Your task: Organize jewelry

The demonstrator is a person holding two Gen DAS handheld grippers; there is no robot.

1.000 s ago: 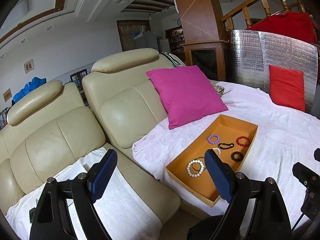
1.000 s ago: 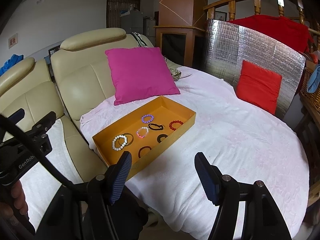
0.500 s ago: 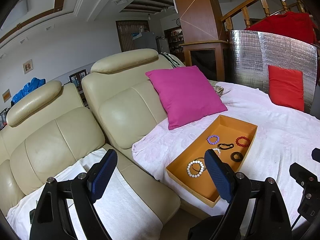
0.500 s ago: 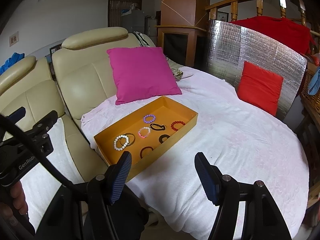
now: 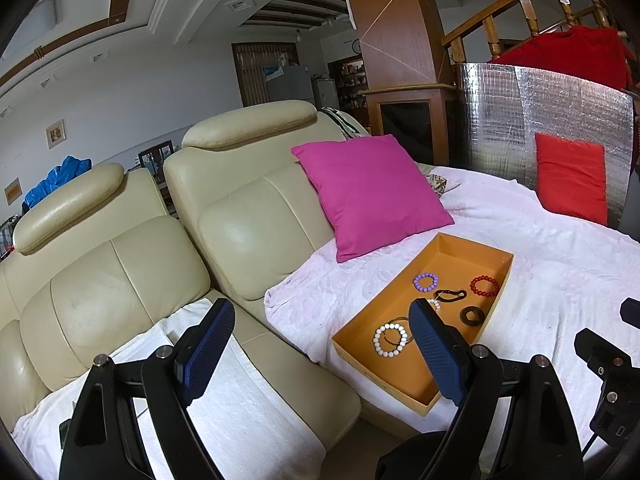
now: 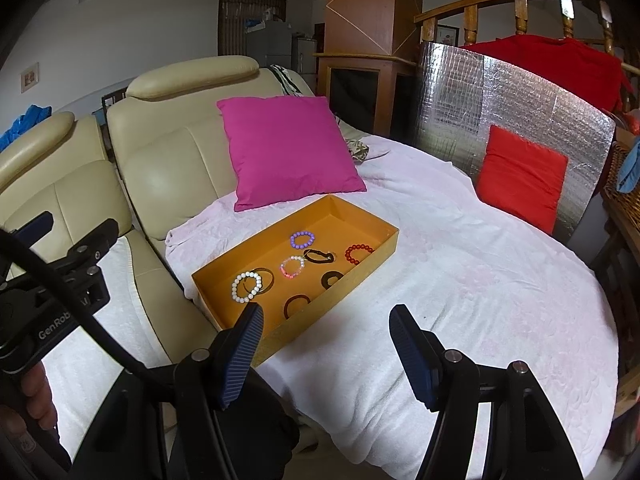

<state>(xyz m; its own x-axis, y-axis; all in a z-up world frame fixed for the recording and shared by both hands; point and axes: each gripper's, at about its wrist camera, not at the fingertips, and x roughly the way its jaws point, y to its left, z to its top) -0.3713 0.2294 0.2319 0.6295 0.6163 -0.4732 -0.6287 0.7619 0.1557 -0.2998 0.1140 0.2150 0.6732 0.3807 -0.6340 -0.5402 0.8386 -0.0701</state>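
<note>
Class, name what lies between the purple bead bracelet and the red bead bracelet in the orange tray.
A black loop, seen in the right wrist view.

white-covered bed with orange tray (pink cushion behind)

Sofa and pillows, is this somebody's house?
Most likely yes, a home living room: a cream leather sofa with a pink pillow, a wooden stair railing behind, and a fridge in the far room.

Glossy cream leather sofa, matt orange cardboard tray, crinkled silver foil panel
</note>
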